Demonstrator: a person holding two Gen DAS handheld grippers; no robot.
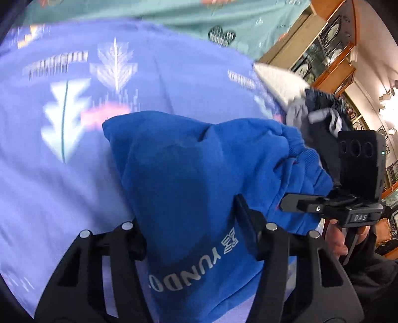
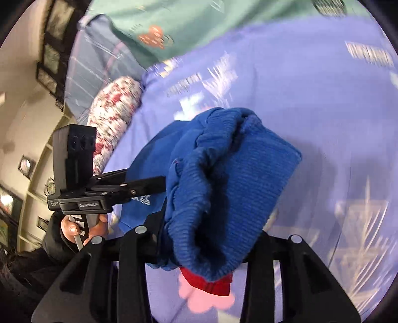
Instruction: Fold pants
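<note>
Left wrist view: the blue pants (image 1: pixel 199 179) hang bunched between the left gripper (image 1: pixel 199 223) jaws, which pinch the printed leg above the lavender bedspread (image 1: pixel 49 186).

Right wrist view: the right gripper (image 2: pixel 206 238) jaws appear to pinch the ribbed waistband; motion blur hides the pads. The left gripper (image 2: pixel 139 185) lies left of the pants (image 2: pixel 231 186).

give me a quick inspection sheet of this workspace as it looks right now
surface: lavender printed sheet with tree motifs, teal printed cloth beyond it
job's things: blue pants, bunched and lifted off the sheet, white lettering on one side, ribbed cuff toward the right camera
clutter: pile of grey, white and dark clothes past the pants; red-and-white patterned roll at the sheet's edge
grippers: left gripper shut on the pants; right gripper shut on the ribbed cuff; each held by a hand
cables: nothing seen
surroundings: wooden glass-front cabinet, framed pictures on walls
</note>
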